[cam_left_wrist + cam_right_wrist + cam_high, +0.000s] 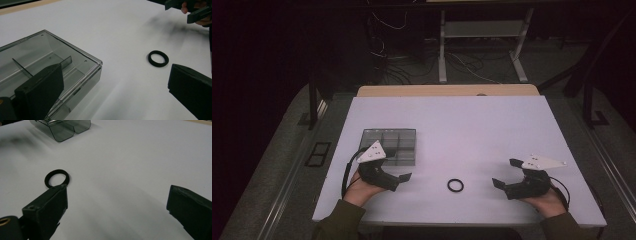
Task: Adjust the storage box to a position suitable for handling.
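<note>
Your left gripper [404, 177] and right gripper [504, 173] rest low at the near edge of the white surface [472, 125], fingers spread wide and empty, both aimed inward so either can likely reach the work. The black rubber ring [455, 185] lies flat between them, apart from both. Farther back on the left, just beyond your left gripper, stands the clear compartment box [402, 145], lid shut; it is probably the ring's destination.
</note>
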`<state>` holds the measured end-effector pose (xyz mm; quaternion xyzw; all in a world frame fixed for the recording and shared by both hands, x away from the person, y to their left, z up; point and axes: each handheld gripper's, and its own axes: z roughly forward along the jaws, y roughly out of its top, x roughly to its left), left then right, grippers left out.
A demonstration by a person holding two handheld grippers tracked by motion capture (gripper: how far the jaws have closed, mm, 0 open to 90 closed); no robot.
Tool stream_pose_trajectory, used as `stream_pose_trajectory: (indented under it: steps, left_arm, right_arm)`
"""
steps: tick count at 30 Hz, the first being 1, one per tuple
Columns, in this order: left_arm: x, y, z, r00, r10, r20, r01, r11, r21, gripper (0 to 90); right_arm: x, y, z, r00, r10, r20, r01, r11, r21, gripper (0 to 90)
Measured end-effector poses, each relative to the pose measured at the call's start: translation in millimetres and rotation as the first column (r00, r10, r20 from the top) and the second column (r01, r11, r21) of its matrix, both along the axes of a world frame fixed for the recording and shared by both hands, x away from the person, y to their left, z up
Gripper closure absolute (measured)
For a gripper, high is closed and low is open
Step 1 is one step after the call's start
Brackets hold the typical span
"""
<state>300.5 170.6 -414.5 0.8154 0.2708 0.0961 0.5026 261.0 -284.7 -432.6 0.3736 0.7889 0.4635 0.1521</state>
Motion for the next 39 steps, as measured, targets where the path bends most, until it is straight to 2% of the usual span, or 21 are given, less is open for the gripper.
stream_pose_trajectory:
  steps: [7,16,22,34,39]
  left_arm:
    - [2.3,1.1,2.3,0.9998,0.008,0.016,-0.008,0.9999,0.006,0.6]
    - [7.5,2.4,3.6,0.9998,0.018,0.013,-0.018,0.9998,0.003,2.8]
    - [8.9,3.7,6.7,0.9997,0.018,0.016,-0.018,0.9998,0.009,4.6]
    - [15.0,16.9,18.7,0.9976,0.056,0.041,-0.056,0.9983,0.014,7.1]
    - [19.8,20.0,18.1,0.9972,0.065,0.037,-0.066,0.9978,0.014,8.5]
  right_arm:
    - [1.3,-2.1,-1.1,0.9999,-0.001,-0.012,0.001,1.000,0.018,3.3]
    - [2.5,-3.2,-3.2,0.9995,-0.004,-0.031,0.005,1.000,0.025,3.3]
    - [1.5,-4.7,-3.6,0.9996,-0.007,-0.027,0.008,1.000,0.027,3.2]
    - [0.0,-5.7,-1.7,0.9996,-0.013,-0.024,0.014,0.999,0.046,3.2]
    - [-1.0,-6.5,-2.5,0.9996,-0.014,-0.025,0.016,0.999,0.047,3.3]
